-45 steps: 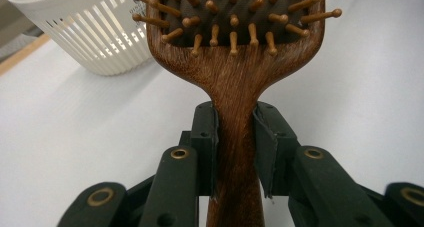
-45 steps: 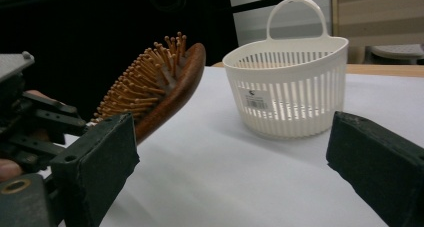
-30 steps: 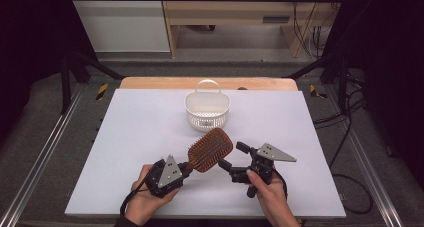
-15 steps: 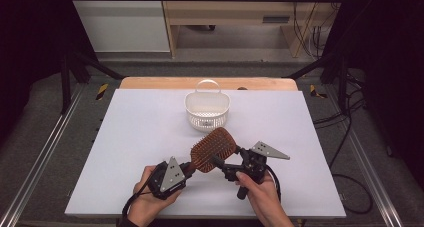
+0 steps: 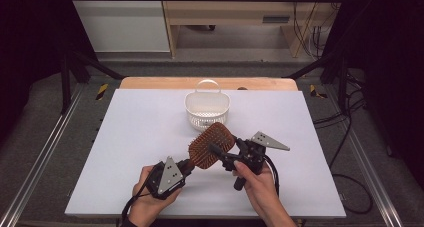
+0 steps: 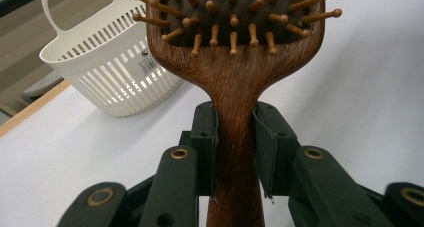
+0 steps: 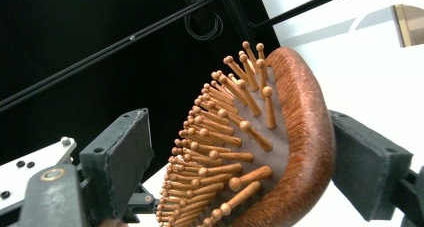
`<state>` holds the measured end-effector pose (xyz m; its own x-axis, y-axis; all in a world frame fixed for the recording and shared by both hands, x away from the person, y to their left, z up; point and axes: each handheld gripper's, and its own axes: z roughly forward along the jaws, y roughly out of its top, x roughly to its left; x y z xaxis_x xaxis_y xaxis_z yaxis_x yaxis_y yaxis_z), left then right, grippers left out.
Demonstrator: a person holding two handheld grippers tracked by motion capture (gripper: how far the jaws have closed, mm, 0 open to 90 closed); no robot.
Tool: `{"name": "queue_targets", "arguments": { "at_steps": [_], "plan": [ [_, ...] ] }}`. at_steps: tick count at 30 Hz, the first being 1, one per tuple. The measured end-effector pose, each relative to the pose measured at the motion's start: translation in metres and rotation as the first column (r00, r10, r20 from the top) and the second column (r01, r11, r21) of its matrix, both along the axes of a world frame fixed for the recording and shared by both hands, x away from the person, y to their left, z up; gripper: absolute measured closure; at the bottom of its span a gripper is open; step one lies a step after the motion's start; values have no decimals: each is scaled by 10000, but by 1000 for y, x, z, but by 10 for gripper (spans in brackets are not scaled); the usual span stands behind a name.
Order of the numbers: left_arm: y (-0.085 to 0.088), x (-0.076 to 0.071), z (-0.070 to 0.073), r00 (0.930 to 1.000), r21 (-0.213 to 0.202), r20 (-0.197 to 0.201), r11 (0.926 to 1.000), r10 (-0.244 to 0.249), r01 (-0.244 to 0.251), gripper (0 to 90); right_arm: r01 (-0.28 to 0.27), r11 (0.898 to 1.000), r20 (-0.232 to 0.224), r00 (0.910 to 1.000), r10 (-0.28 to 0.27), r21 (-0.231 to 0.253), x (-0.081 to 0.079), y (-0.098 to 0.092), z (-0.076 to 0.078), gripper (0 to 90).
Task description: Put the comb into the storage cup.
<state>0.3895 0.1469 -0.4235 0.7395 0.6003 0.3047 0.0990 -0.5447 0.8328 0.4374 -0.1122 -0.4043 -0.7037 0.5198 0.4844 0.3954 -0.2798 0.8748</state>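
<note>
A brown wooden paddle hairbrush (image 5: 210,146) with wooden pins is held above the white table (image 5: 145,122). My left gripper (image 5: 186,165) is shut on its handle (image 6: 235,117), the pads pressing both sides. My right gripper (image 5: 220,154) has the brush head (image 7: 295,117) between its jaws, which have just been closing. In the right gripper view one pad (image 7: 120,157) stands apart from the pin tips, while the other pad (image 7: 367,169) is at the brush's smooth back.
A white slotted plastic basket (image 5: 207,108) with a handle stands on the table behind the brush, also seen as the basket (image 6: 110,72) in the left gripper view. A wooden strip (image 5: 150,82) runs along the far table edge. Dark frame bars stand at both sides.
My right gripper has moved left and slightly up, from beside the brush to straddling its head. The left gripper and the brush have hardly moved.
</note>
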Motion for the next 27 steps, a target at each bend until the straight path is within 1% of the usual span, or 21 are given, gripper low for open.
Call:
{"name": "queue_targets", "arguments": {
  "at_steps": [4, 12, 15, 17, 18, 23, 27],
  "plan": [
    [2, 0, 0, 9999, -102, 83, 9999, 99, -98, 720, -62, 10000, -72, 10000, 62, 64, 2, 2, 1, 216],
    [7, 3, 0, 9994, -292, 70, 9990, 346, -344, 720, -275, 9996, 51, 9996, 275, -9, 9, 8, 6, 242],
    [6, 2, 0, 9994, -259, 121, 9992, 323, -320, 720, -306, 9988, 249, 9992, 315, -374, 8, 8, 3, 243],
    [6, 3, -1, 9994, -220, 130, 9993, 310, -307, 720, -282, 9994, 94, 9996, 284, -212, 7, 6, 1, 245],
    [6, 3, -1, 9995, -213, 122, 9993, 302, -299, 720, -258, 9995, 128, 9996, 260, -175, 8, 5, 0, 248],
    [5, 3, -2, 9995, -106, 146, 9995, 289, -287, 720, -248, 9996, -52, 9997, 249, 112, 8, 0, 1, 279],
    [5, 2, -2, 9995, -46, 199, 9997, 261, -260, 720, -309, 9993, -67, 9995, 310, 192, 9, 0, 0, 304]
  ]
}}
